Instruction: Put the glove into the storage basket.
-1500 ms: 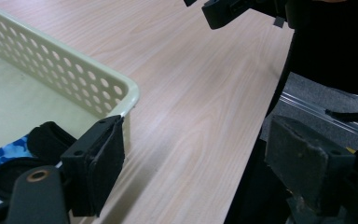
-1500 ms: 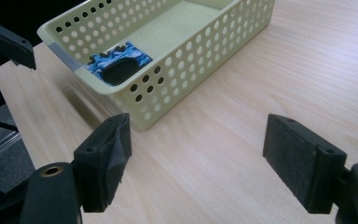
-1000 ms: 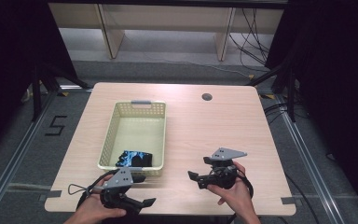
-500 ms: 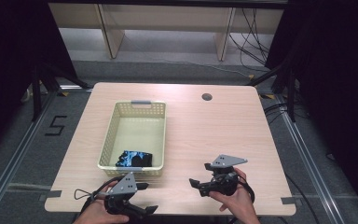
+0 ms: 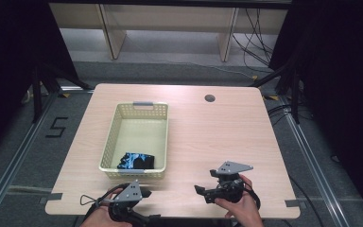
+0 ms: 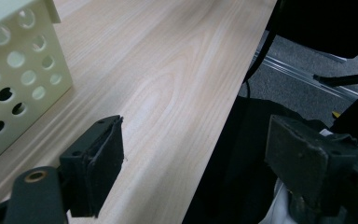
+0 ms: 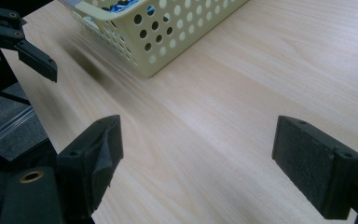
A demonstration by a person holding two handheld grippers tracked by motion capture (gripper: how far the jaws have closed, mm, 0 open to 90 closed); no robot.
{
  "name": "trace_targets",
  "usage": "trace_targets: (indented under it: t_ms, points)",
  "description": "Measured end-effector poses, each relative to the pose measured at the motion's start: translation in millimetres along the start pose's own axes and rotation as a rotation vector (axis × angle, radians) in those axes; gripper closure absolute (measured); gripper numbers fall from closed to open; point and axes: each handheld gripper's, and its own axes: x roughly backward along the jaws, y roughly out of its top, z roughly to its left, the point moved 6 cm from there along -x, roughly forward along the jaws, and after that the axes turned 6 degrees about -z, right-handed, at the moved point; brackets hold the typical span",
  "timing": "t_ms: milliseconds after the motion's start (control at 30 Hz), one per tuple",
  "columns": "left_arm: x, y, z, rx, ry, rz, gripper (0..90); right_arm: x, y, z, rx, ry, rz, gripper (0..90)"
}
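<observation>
A pale yellow perforated basket (image 5: 134, 137) stands on the left half of the wooden table (image 5: 217, 137), with a dark cloth with blue print (image 5: 134, 161) in its near end. My left gripper (image 5: 150, 206) hangs at the table's near edge in front of the basket, open and empty. In the left gripper view (image 6: 200, 154) one jaw is over the wood and the other is past the edge. My right gripper (image 5: 201, 194) rests low at the near right, pointing left, open and empty (image 7: 198, 149). The right gripper view catches the basket's corner (image 7: 168, 32) and the left gripper (image 7: 25, 44).
A round cable hole (image 5: 210, 98) sits near the table's far edge. Wooden shelving (image 5: 170, 28) and loose cables (image 5: 250, 42) lie beyond it. Metal rails (image 5: 14, 165) run along the floor on both sides. The person's dark clothing (image 6: 242, 154) is just off the near edge.
Both grippers have drawn back toward the near edge of the table. The left one has come farthest and now overhangs the edge. Both stay open.
</observation>
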Motion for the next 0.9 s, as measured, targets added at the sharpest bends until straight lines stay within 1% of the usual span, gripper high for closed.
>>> trace_targets:
  t_ms: [33, 67, 100, 133, 167, 200, 233, 267, 300, 333, 367, 400, 433, 467, 500, 533, 567, 600, 633, 667, 700, 733, 767, 800, 833, 867, 900]
  points:
    - [0.3, -0.5, 0.4, -0.008, 0.000, 0.003, 18.8, 0.8, -0.6, -0.1, 0.002, -0.003, 0.005, 17.4]
    - [1.1, -1.4, 1.8, -0.032, 0.002, 0.014, 18.6, 0.4, -1.8, 0.9, -0.009, 0.004, 0.005, 17.4]
    - [0.9, -2.0, 1.7, -0.031, 0.000, 0.014, 18.6, -0.7, -3.2, 1.7, -0.007, 0.017, 0.000, 17.3]
    - [1.5, -2.8, 1.3, -0.032, -0.001, 0.020, 18.5, -0.9, -4.0, 2.2, -0.008, 0.019, 0.000, 17.3]
    - [0.7, -3.2, 0.2, -0.018, -0.001, 0.007, 18.5, -0.1, -5.8, 3.7, -0.016, 0.004, 0.012, 17.3]
    - [0.7, -3.7, 0.3, -0.024, -0.005, 0.006, 18.4, 0.2, -7.7, 4.4, -0.026, 0.000, 0.019, 17.2]
    - [0.8, -4.2, 0.1, -0.022, -0.003, 0.004, 18.3, 0.0, -8.5, 2.1, 0.002, -0.007, 0.015, 17.0]
    - [1.0, -4.9, 0.4, -0.025, 0.000, 0.006, 18.3, 0.3, -9.5, 2.7, -0.003, -0.003, 0.019, 17.0]
    - [2.1, -6.2, 1.6, -0.040, 0.005, 0.020, 18.3, 0.4, -10.4, 4.9, -0.026, -0.005, 0.016, 17.1]
    - [1.9, -7.0, 1.4, -0.039, 0.014, 0.018, 18.3, 0.1, -11.8, 3.6, -0.006, 0.012, 0.019, 17.0]
    - [2.4, -7.9, 1.8, -0.045, 0.016, 0.024, 18.2, 0.9, -12.8, 3.5, -0.007, -0.002, 0.019, 17.1]
    - [2.4, -8.5, 1.8, -0.043, 0.016, 0.023, 18.2, 0.8, -14.2, 4.3, -0.013, 0.007, 0.020, 17.1]
    - [2.4, -9.7, 1.1, -0.021, 0.019, 0.024, 18.2, 1.3, -15.1, 3.9, -0.005, 0.000, 0.018, 17.1]
    - [2.8, -10.2, 1.1, -0.020, 0.018, 0.026, 18.1, 2.3, -16.3, 4.3, -0.007, 0.000, 0.021, 17.1]
    - [3.5, -10.8, 2.0, -0.025, 0.025, 0.029, 18.1, 2.1, -17.2, 4.8, -0.008, 0.009, 0.020, 17.1]
    - [3.8, -10.8, 2.6, -0.039, 0.019, 0.026, 18.1, 3.1, -18.7, 4.8, -0.006, 0.002, 0.022, 17.0]
    - [5.0, -11.7, 4.3, -0.057, 0.019, 0.040, 18.1, 4.4, -20.0, 4.6, -0.005, -0.006, 0.027, 17.1]
    - [5.0, -12.0, 4.0, -0.052, 0.017, 0.036, 18.1, 4.5, -21.1, 4.7, -0.002, -0.003, 0.023, 17.1]
    - [4.8, -12.6, 2.8, -0.028, 0.023, 0.029, 18.1, 6.5, -22.5, 5.1, -0.010, -0.019, 0.033, 17.1]
    - [5.0, -13.4, 2.4, -0.017, 0.027, 0.030, 18.1, 7.6, -23.8, 4.1, -0.001, -0.030, 0.038, 17.1]
    - [5.1, -14.1, 2.4, -0.018, 0.024, 0.031, 18.1, 7.5, -25.0, 5.6, -0.012, -0.029, 0.032, 17.0]
    - [5.3, -14.8, 3.0, -0.023, 0.027, 0.034, 18.1, 9.2, -26.5, 3.9, -0.004, -0.036, 0.035, 17.0]
    - [5.9, -15.5, 4.5, -0.036, 0.034, 0.039, 18.1, 9.8, -27.5, 3.6, 0.000, -0.028, 0.035, 17.1]
    - [6.4, -16.0, 5.4, -0.043, 0.030, 0.042, 18.1, 10.4, -28.9, 3.5, 0.004, -0.025, 0.035, 17.1]
    - [6.6, -17.0, 4.9, -0.023, 0.034, 0.043, 18.1, 10.4, -30.1, 3.7, 0.000, -0.021, 0.029, 17.1]
    - [6.9, -17.4, 4.3, -0.016, 0.030, 0.042, 18.1, 12.3, -31.7, 3.5, 0.004, -0.019, 0.044, 17.1]
    - [7.4, -18.0, 5.2, -0.020, 0.036, 0.042, 18.1, 13.7, -32.8, 3.8, -0.002, -0.031, 0.039, 17.1]
